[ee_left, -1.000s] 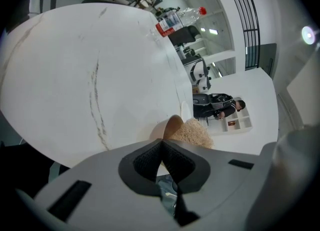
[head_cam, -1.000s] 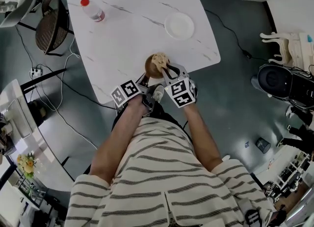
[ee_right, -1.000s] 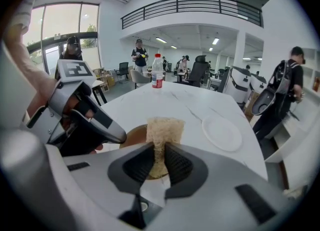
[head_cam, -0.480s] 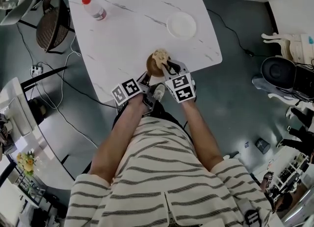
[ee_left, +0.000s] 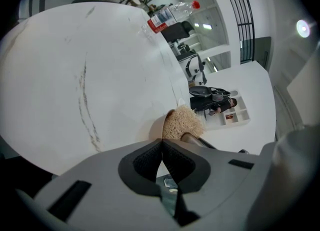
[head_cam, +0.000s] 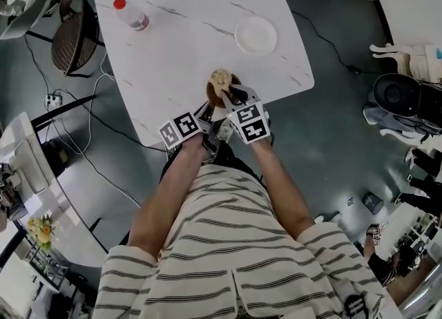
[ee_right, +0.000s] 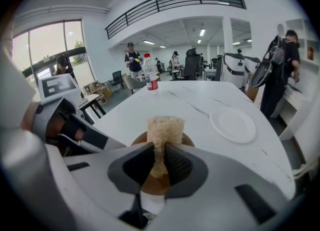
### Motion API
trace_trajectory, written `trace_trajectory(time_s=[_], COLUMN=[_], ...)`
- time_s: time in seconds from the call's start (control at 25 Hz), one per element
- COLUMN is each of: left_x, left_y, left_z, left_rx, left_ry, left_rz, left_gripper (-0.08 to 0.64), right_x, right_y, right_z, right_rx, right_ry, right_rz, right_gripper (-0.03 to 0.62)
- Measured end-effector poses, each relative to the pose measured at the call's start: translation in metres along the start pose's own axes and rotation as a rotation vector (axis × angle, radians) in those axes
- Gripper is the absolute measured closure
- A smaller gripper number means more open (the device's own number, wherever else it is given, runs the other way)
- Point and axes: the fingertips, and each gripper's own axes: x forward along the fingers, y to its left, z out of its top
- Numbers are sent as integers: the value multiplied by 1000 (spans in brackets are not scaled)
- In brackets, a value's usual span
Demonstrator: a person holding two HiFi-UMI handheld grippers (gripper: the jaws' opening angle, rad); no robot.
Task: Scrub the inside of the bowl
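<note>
The right gripper (ee_right: 159,149) is clamped on a pale fibrous scrubber (ee_right: 165,127), which stands upright over the brown bowl (head_cam: 212,94). The bowl sits at the near edge of the white marble table (head_cam: 179,34). The left gripper (ee_left: 161,143) is just beside the bowl on its near-left side, its 2 jaws pressed together, apparently on nothing. A white plate (head_cam: 255,35) lies farther right, and 1 red-capped bottle (head_cam: 130,14) stands at the far-left corner.
</note>
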Motion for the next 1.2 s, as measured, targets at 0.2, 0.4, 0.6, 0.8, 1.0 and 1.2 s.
trace_trajectory(time_s=[0.2, 0.4, 0.6, 0.8, 1.0, 1.2], left_x=[0, 1, 2, 0, -2, -4], left_y=[-2, 1, 1, 2, 4, 5], left_z=[1, 2, 5, 6, 9, 8], left_rx=[11, 5, -18, -23, -28, -26], left_ry=[7, 2, -15, -26, -38, -42], left_rz=[0, -4, -11, 0, 1, 7], left_gripper=[554, 554, 554, 554, 554, 554], right_x=[3, 6, 4, -1, -4, -9], right_y=[5, 17, 19, 22, 25, 25], right_z=[3, 2, -4, -11, -16, -20], right_rx=[17, -17, -28, -63, -151, -248], right_ry=[-11, -2, 20, 64, 105, 138], right_rz=[24, 76, 113, 129, 140, 126], right_gripper=[526, 526, 528, 528, 527, 526])
